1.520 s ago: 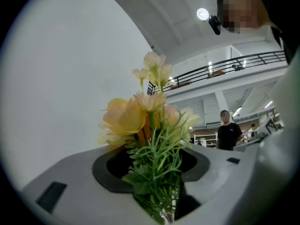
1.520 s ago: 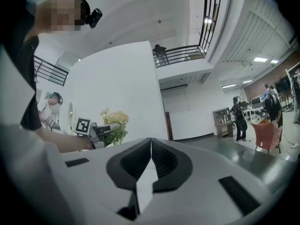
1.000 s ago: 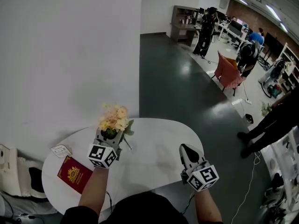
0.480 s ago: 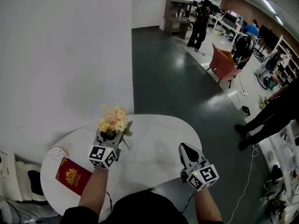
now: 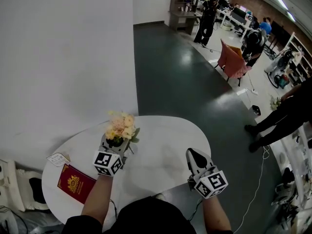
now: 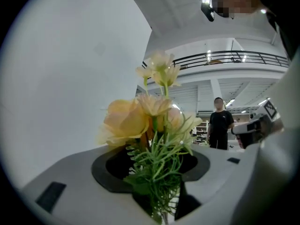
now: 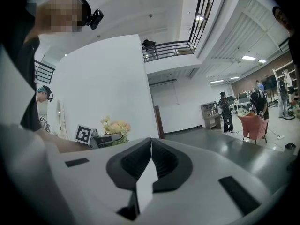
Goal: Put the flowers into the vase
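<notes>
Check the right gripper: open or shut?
Shut: in its own view the right gripper shows both jaws meeting at the tips, nothing between them.

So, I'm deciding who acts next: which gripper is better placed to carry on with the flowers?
Left. The left gripper holds the flowers by their stems; the right gripper is shut, empty and apart from them.

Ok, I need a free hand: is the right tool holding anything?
No, the right tool is shut, with nothing between its jaws.
</notes>
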Motion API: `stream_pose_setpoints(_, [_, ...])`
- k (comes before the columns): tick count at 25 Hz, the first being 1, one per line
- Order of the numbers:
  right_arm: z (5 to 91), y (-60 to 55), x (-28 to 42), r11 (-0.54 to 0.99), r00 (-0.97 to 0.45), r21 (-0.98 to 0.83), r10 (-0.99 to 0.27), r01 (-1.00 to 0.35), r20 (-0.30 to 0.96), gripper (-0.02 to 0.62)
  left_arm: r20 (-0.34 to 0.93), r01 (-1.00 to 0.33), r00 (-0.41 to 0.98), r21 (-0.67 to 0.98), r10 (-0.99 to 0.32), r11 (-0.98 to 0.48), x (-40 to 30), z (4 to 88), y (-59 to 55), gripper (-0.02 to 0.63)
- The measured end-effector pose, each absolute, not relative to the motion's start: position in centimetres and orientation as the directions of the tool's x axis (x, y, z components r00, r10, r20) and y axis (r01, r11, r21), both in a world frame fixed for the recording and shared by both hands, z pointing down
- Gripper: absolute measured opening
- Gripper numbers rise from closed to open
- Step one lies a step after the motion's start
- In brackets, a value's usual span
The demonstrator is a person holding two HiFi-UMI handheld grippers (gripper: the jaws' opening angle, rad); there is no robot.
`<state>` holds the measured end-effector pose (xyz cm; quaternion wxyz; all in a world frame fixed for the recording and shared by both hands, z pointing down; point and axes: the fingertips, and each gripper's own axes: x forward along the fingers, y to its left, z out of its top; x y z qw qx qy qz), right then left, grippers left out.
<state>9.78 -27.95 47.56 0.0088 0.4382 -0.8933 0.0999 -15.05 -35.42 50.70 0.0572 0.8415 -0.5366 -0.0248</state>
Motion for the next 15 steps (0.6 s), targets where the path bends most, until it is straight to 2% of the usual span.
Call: stream_pose_setpoints(15, [48.9, -27.4, 10.8, 0.574, -0.599, -0.188, -0.791, -0.797, 0.127, 0.023, 0.089, -0.893, 0.443, 0.133, -0.892, -0.431, -14.1, 53.9, -35.1, 0.244])
